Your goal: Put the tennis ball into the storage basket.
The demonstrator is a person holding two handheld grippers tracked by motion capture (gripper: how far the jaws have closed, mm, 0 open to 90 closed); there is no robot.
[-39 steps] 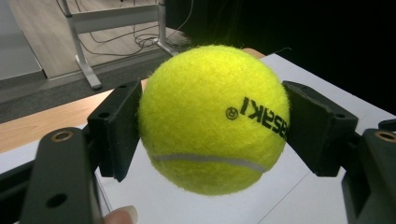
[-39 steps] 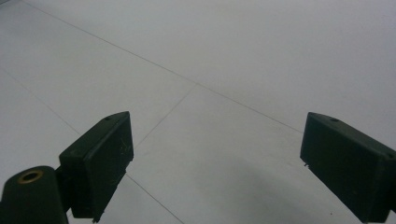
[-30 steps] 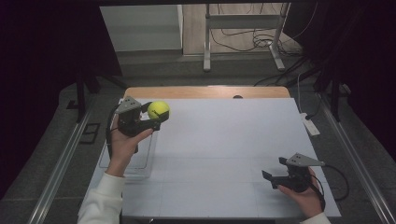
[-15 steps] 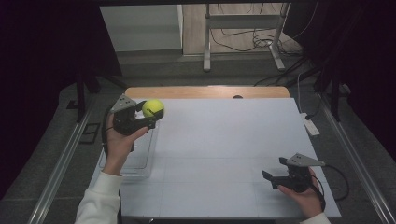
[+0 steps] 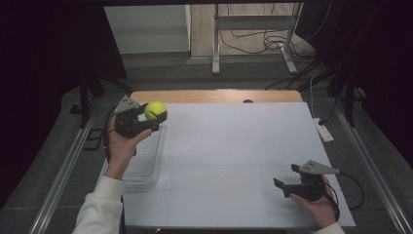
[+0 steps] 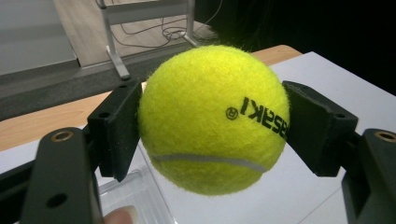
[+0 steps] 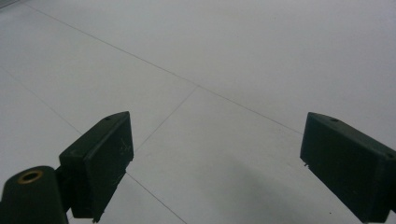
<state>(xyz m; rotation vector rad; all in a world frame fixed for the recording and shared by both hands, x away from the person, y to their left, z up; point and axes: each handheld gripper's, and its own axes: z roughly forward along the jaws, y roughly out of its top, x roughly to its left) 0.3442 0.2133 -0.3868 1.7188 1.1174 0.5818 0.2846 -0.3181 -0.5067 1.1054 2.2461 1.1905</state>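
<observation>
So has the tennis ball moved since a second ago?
Barely. The tennis ball, clamped in the left tongs, has drifted slightly left, toward the table's wooden far edge, above the clear tray.

A white surface [image 5: 234, 161], marked by faint thin seam lines, carries the scene, with a strip of bare wood showing along its far edge. A clear plastic tray [image 5: 146, 163] lies directly on it at the left edge. The right claw [image 5: 287, 181] rests at its near right corner.

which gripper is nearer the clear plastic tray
Left. The left gripper, shut on the tennis ball, is above the clear tray's far end; the right gripper rests across the table.
</observation>
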